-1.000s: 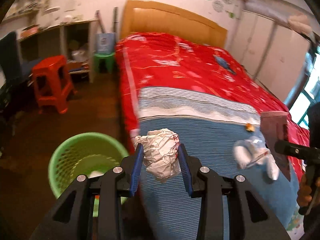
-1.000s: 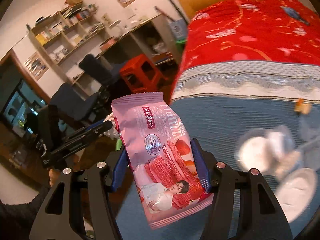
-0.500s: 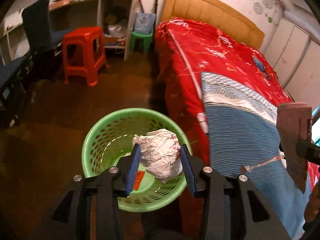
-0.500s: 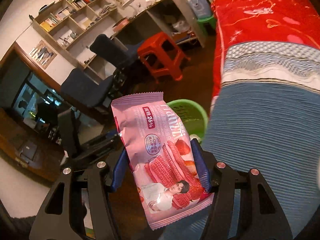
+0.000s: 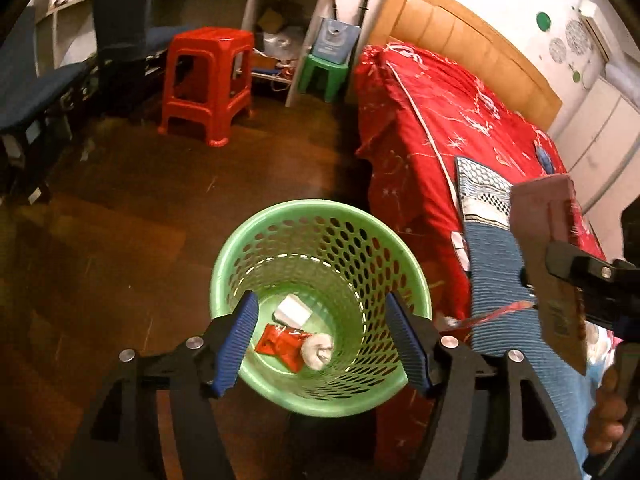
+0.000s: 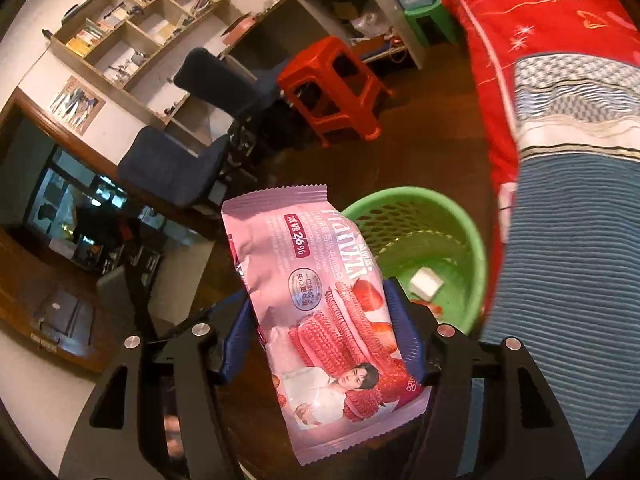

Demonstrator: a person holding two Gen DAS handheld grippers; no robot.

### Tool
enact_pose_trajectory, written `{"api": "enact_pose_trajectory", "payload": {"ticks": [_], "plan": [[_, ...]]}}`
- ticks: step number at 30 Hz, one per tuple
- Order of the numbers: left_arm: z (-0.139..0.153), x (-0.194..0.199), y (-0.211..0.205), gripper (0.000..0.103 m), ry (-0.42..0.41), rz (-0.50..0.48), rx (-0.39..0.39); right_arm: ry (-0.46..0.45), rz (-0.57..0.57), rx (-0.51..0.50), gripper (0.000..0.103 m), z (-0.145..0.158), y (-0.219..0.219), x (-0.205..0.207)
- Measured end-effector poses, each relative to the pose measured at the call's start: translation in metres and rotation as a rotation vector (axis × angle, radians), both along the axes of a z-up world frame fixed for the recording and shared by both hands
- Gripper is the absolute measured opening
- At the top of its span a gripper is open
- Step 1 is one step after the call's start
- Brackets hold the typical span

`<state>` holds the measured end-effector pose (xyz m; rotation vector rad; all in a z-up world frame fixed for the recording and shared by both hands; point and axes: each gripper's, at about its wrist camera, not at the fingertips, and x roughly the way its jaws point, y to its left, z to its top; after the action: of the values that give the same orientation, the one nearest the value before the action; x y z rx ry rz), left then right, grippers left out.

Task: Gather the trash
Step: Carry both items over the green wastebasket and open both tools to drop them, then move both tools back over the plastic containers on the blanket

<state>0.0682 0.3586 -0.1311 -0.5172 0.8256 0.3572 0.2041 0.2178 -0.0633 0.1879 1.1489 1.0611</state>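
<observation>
Three bits of trash lie in the green basket (image 5: pixel 320 304), lower centre. Left gripper (image 5: pixel 320 338) above it, fingers spreading, nothing between. Right gripper (image 6: pixel 318 330) fingers opening, pink snack wrapper (image 6: pixel 320 312) still between them, not yet dropped.

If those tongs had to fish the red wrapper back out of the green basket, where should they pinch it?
Probably the red wrapper's crumpled upper edge, coming straight down through the green basket's open mouth. It lies flat on the bottom, so only raised creases offer a pinch.
</observation>
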Motion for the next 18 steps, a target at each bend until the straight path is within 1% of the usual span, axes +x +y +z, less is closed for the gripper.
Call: {"api": "enact_pose_trajectory", "payload": {"ticks": [3,5,6,8,10,15,18], "plan": [[-0.001,-0.008,0.004,0.066,-0.010,0.022,-0.015,0.018,0.006,0.003,0.068,-0.005,0.014,0.000],[-0.001,-0.011,0.005,0.068,-0.011,0.029,-0.018,0.034,0.008,0.012,0.073,-0.007,0.021,0.001],[0.000,-0.012,0.005,0.068,-0.011,0.034,-0.015,0.038,0.008,0.020,0.079,-0.007,0.024,0.001],[0.001,-0.015,0.005,0.068,-0.012,0.035,-0.011,0.036,0.010,0.026,0.080,-0.006,0.025,0.000],[0.003,-0.014,0.004,0.069,-0.011,0.036,-0.008,0.034,0.016,0.019,0.084,-0.005,0.025,-0.001],[0.009,-0.015,-0.002,0.070,-0.022,0.032,-0.007,-0.014,0.014,0.000,0.085,0.002,0.012,-0.008],[0.015,-0.015,-0.010,0.070,-0.032,0.018,-0.003,-0.050,-0.007,-0.006,0.085,0.010,-0.009,-0.013]]}}
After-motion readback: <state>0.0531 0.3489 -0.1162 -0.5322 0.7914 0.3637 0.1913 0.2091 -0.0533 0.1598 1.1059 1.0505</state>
